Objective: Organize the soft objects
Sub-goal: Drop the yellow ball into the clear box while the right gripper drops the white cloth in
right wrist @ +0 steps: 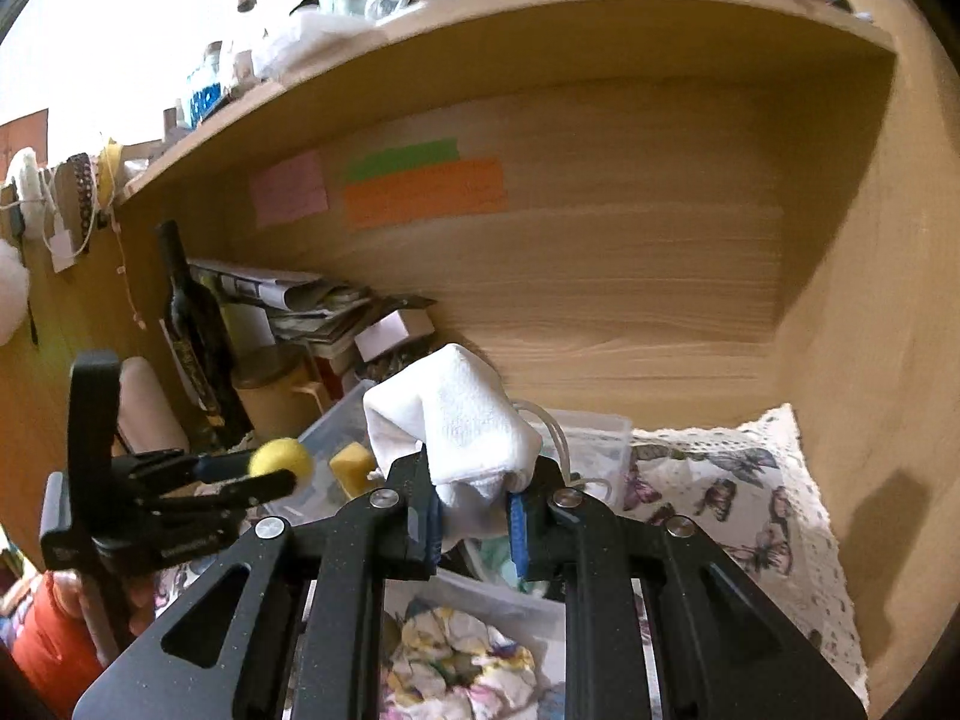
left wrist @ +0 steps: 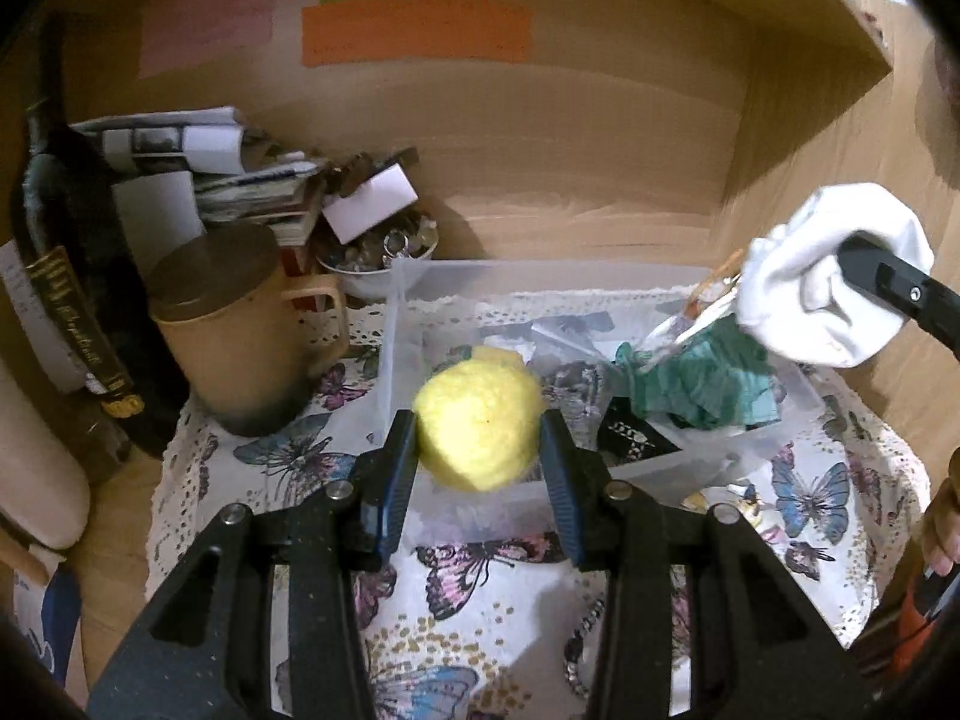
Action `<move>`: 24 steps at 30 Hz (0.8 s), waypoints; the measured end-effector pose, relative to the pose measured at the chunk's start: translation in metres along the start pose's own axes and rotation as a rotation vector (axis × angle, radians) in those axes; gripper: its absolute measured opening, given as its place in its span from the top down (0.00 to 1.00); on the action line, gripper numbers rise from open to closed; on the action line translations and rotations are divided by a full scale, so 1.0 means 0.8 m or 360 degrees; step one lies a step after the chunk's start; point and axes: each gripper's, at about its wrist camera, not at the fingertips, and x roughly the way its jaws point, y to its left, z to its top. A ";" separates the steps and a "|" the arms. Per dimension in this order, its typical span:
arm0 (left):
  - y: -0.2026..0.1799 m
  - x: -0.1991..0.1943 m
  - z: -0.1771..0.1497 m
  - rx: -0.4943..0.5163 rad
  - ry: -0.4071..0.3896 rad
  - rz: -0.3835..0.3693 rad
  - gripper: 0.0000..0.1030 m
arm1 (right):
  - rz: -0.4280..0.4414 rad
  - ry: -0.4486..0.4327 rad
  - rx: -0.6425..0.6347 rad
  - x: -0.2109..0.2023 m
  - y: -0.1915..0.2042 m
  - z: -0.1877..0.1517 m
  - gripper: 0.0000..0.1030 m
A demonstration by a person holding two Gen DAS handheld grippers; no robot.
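Observation:
My left gripper (left wrist: 480,438) is shut on a yellow pompom ball (left wrist: 477,423) and holds it above the near wall of a clear plastic bin (left wrist: 408,300). In the right wrist view the left gripper (right wrist: 264,474) shows at the left with the ball (right wrist: 281,457). My right gripper (right wrist: 474,507) is shut on a bunched white cloth (right wrist: 456,426), held above the bin (right wrist: 342,420). The white cloth also shows in the left wrist view (left wrist: 828,282) at the right. A teal cloth (left wrist: 702,378) and clear plastic bags lie in the bin. A yellow sponge (right wrist: 354,465) sits in the bin.
A butterfly-print cloth (left wrist: 456,618) covers the shelf floor. A tan lidded jug (left wrist: 240,324), a dark bottle (left wrist: 72,276), stacked papers (left wrist: 198,162) and a bowl of trinkets (left wrist: 384,252) stand at back left. A second bin with a floral fabric (right wrist: 462,666) sits below my right gripper.

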 end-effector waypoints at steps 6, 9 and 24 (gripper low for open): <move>-0.008 0.028 0.006 0.0041 0.0051 0.0004 0.60 | 0.0044 0.0135 -0.0035 0.048 0.006 -0.010 0.85; -0.009 0.040 0.009 0.0050 0.0077 0.0003 0.60 | 0.0038 0.0218 -0.0067 0.072 0.009 -0.019 0.85; -0.004 0.053 0.011 0.0021 0.0133 -0.0028 0.53 | 0.0003 0.0402 -0.0135 0.107 0.006 -0.043 0.71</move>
